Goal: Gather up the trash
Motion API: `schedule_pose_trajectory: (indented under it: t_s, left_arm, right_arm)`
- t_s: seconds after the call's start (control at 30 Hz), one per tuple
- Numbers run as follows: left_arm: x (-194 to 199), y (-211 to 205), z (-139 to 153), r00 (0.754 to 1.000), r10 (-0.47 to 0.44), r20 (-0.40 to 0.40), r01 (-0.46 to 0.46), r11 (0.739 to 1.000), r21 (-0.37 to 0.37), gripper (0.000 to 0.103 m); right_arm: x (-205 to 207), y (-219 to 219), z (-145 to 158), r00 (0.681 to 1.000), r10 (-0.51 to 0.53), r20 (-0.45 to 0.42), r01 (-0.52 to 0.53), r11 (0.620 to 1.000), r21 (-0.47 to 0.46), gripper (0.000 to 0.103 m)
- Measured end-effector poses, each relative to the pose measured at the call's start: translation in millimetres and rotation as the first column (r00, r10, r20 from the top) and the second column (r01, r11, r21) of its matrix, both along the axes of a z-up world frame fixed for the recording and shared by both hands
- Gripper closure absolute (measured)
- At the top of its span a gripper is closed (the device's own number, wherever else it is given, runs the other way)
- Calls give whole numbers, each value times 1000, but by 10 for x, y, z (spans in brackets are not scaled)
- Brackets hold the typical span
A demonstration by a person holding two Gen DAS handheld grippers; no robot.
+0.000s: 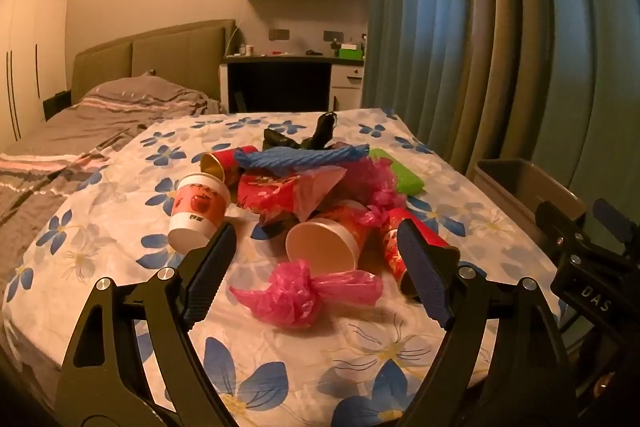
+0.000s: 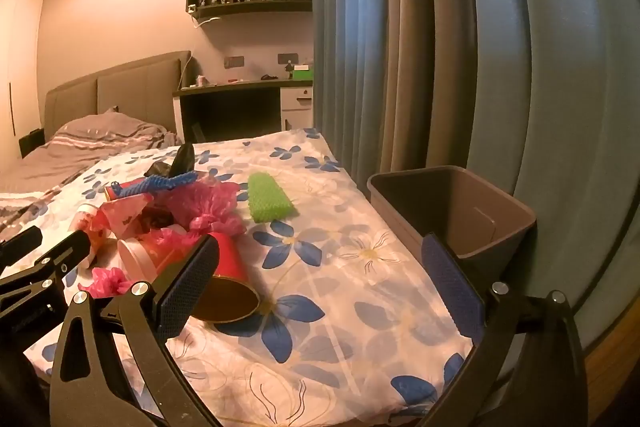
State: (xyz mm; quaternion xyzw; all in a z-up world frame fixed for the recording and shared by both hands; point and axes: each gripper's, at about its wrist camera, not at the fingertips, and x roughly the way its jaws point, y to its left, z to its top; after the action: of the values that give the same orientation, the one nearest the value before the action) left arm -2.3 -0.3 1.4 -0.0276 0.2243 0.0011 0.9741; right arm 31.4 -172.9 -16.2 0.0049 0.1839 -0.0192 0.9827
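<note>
Pink bag (image 1: 304,293) just ahead between open left gripper (image 1: 320,267) pads.

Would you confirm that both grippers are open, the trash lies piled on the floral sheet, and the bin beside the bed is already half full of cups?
Not quite: the bin looks empty. The right wrist view looks into it and shows only bare walls. The rest holds: the left gripper and the right gripper are open, and the trash, such as the pink bag, lies piled on the floral sheet.
</note>
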Motion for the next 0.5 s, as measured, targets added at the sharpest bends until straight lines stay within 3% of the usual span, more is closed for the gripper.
schedule_pose_trajectory:
  t_s: [0.5]
  left_arm:
    - [3, 5, -6, 1000, 4, 2, -4, 1000, 7, 22]
  right_arm:
    - [-15, -13, -2, 1000, -5, 11, 5, 1000, 5, 5]
